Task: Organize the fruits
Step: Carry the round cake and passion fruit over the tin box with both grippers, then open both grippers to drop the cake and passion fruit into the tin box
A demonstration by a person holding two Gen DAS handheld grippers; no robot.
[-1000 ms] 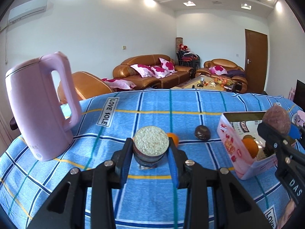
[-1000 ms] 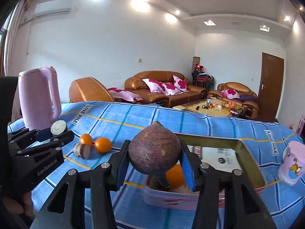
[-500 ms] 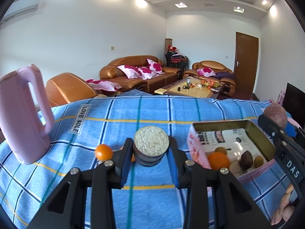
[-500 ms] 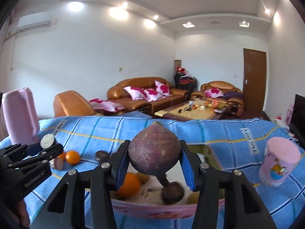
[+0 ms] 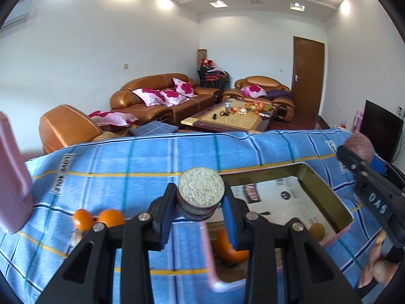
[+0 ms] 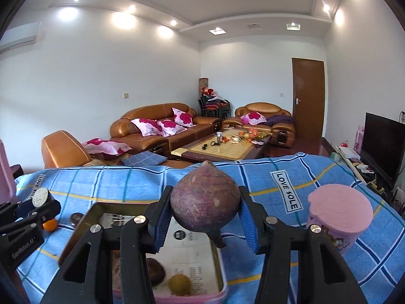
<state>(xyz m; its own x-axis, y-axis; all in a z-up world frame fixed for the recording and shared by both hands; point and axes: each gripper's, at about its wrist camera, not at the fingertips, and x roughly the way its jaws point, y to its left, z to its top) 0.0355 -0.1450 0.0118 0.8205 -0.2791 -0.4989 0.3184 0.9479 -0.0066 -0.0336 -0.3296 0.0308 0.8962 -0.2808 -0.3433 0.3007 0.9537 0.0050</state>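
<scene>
My left gripper (image 5: 200, 210) is shut on a halved dark fruit (image 5: 201, 193) with a pale grainy cut face, held above the near left corner of the pink tin box (image 5: 329, 190). My right gripper (image 6: 205, 217) is shut on a round purple fruit (image 6: 205, 204), held above the same box (image 6: 83, 217). The box holds an orange (image 5: 227, 248), a dark fruit (image 6: 154, 271) and a small yellow-brown fruit (image 6: 179, 282). Two small oranges (image 5: 97, 219) lie on the blue cloth left of the box.
A pink kettle (image 5: 12, 177) stands at the far left of the table. A pink lidded cup (image 6: 339, 220) stands right of the box. A dark fruit (image 6: 76, 217) lies on the cloth left of the box. The blue checked cloth (image 5: 126, 162) covers the table.
Both grippers have moved right with their fruits. The left one now hangs over the box's near corner, and the right one is farther over the box toward the pink cup.
</scene>
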